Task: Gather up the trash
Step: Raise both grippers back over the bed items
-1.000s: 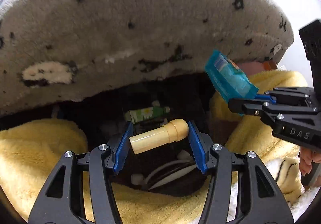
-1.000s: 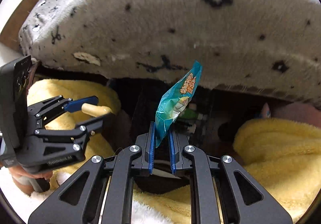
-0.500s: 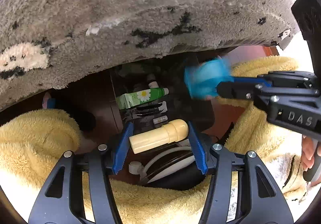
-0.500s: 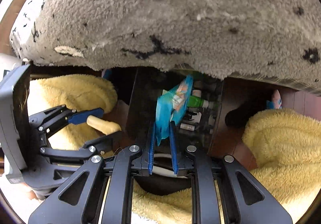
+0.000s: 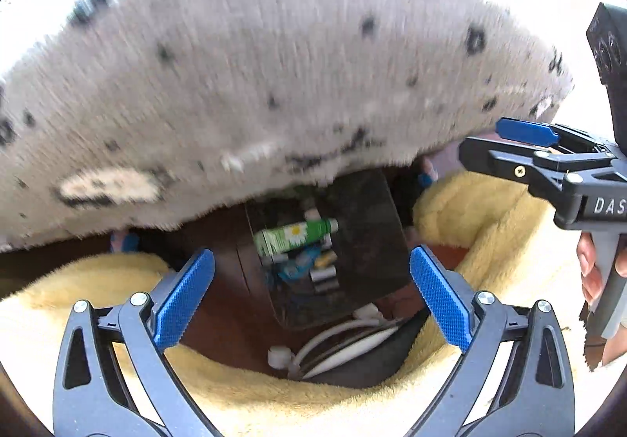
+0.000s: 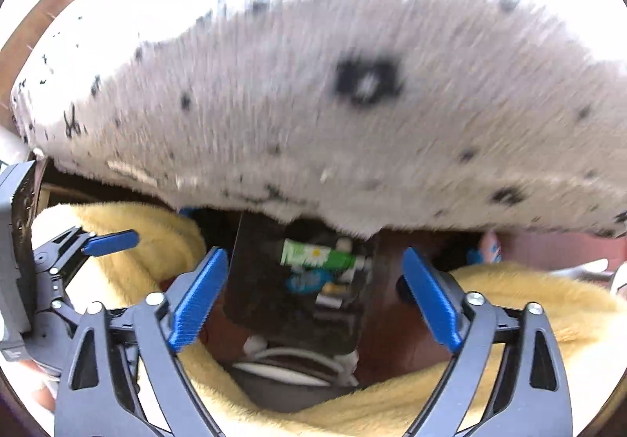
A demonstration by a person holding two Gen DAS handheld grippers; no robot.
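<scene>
From the left wrist view, the left claw [image 5: 311,294] has its jaws opening wide, with nothing between the blue pads. Beyond it, in the gap between folds of a yellow blanket [image 5: 462,210], sits a dark bin [image 5: 364,233] holding the trash: a green tube with a daisy print [image 5: 296,237] lying across the top, a crumpled blue wrapper [image 5: 298,266] just below it, and small pale pieces beside that, too blurred to name. White cables [image 5: 341,343] coil on the near side of the bin. A grey speckled rug or cushion [image 5: 254,96] overhangs the far side. At the right edge the right claw [image 5: 509,151] comes in, held by a hand [image 5: 591,272], its jaws also spread and empty.

From the right wrist view, the right claw [image 6: 313,294] is likewise opening with nothing in it, poised over the same bin [image 6: 258,280]. The green tube [image 6: 317,255] and blue wrapper [image 6: 307,280] lie inside. The left claw [image 6: 102,247] shows at the left edge over the blanket [image 6: 529,292].

The trash looks light. The wrapper is thin, crinkly and likely slippery, best pinched flat across an edge. The tube seems stiffer and round, so it should be gripped across the middle of its body to stop it rolling out.
</scene>
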